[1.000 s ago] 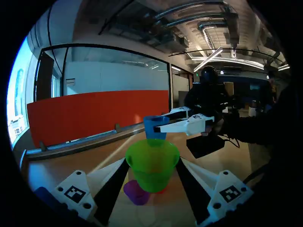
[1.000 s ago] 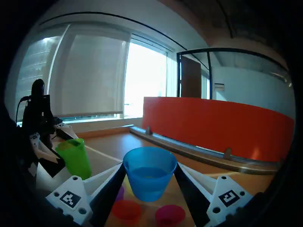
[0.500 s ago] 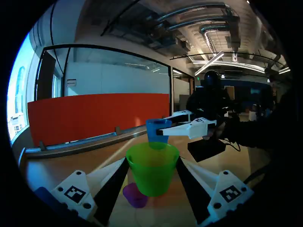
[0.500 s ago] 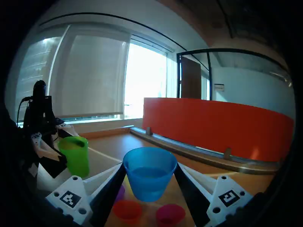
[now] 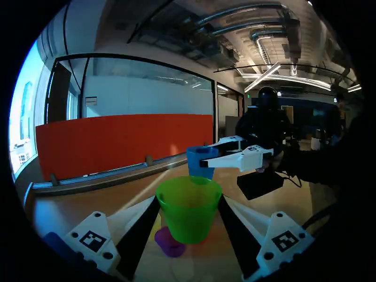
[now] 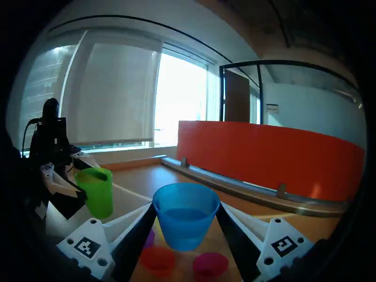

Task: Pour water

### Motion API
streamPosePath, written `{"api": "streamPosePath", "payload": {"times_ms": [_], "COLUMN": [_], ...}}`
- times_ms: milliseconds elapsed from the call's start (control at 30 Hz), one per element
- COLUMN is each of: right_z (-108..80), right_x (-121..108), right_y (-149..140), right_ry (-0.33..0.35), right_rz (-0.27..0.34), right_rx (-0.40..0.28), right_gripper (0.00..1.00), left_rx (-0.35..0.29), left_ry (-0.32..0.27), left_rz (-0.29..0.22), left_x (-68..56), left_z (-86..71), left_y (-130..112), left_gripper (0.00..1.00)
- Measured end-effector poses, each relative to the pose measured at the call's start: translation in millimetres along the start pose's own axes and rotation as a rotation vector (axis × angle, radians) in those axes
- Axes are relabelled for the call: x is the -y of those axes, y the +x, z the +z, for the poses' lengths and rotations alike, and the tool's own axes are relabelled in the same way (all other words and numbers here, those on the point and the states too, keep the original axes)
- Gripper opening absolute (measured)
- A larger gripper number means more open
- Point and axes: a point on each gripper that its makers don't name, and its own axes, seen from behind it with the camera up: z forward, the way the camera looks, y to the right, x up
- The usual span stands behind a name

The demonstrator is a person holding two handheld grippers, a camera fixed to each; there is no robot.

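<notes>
Wooden tabletop [image 5: 70, 211], orange partition [image 5: 117, 141] along its far edge, bright window [image 6: 181, 103] at 12 o'clock in the right gripper view.

Near: left gripper [image 5: 188, 203] jaws narrow, clamped on the green cup [image 5: 189, 216]. It's upright, off the tabletop; can't tell if there's anything in it. Purple cup [image 5: 169, 242] stands on the tabletop at 7 o'clock below it. Right gripper [image 6: 186, 207] jaws pinch the blue cup [image 6: 185, 228]: upright, water line visible inside, level. Red cup [image 6: 157, 261] and magenta cup [image 6: 210, 265] are on the tabletop at 6 o'clock beneath it.

Farther: in the left gripper view the blue cup sits just past the green rim at 1 o'clock, cups near but apart.

Delta over the last second: in the right gripper view the green cup went from tilted to about upright and crept in from 9 o'clock. The blue cup slid slightly right in the left gripper view. Water line unchanged.

Read: alignment phase, pour not started. Next, the blue rim needs to be over the green mouth before tilting. If it's offset, the water lands on the tabletop.
</notes>
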Motion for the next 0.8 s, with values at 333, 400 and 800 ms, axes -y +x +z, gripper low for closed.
{"api": "streamPosePath", "payload": {"times_ms": [333,400,800], "right_z": [-3.9,-4.5,-5.5], "right_x": [3,4,3], "right_y": [7,9,23], "right_ry": [0.026,0.032,0.037], "right_rz": [-0.037,-0.053,-0.186], "right_rx": [0.016,0.019,0.027], "right_gripper": [0.90,0.90,0.90], "left_rx": [0.024,0.030,0.052], "left_ry": [-0.024,-0.029,-0.041], "left_rz": [0.016,0.015,0.014], "left_x": [-7.8,-9.5,-13.4], "left_z": [1.0,1.9,5.8], "left_y": [-7,-10,-23], "left_gripper": [0.86,0.86,0.86]}}
